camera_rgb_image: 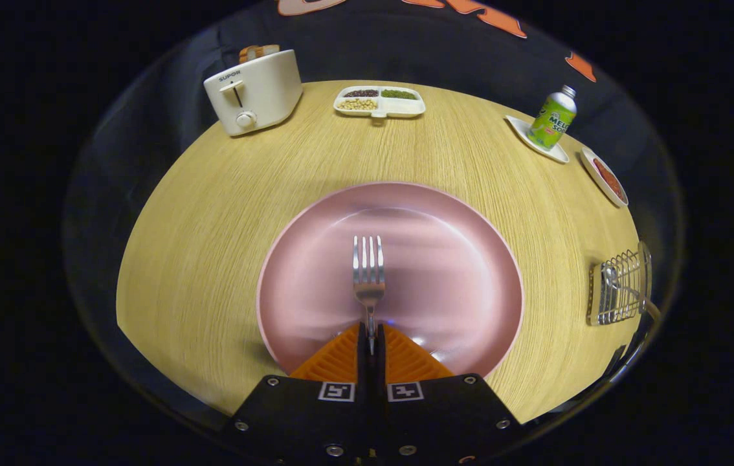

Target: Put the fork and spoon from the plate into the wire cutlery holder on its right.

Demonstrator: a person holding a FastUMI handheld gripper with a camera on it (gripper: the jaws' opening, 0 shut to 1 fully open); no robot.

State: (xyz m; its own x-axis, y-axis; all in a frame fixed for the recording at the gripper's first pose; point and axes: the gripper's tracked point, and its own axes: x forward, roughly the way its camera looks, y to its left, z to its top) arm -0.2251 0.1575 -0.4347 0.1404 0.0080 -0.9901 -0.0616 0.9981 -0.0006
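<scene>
Hand-held gripper (371,336) clamped on fork (368,275) handle, tines ahead over pink plate (470,272).

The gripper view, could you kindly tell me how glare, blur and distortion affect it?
In the gripper view, fisheye distortion bows the round wooden table edge; soft glare streaks cross the glossy pink plate, which looks slightly smeared; the silver metal fork, clamped by its handle in the gripper, stays sharp; the wire cutlery holder appears squeezed and warped beyond the plate's right side.
</scene>
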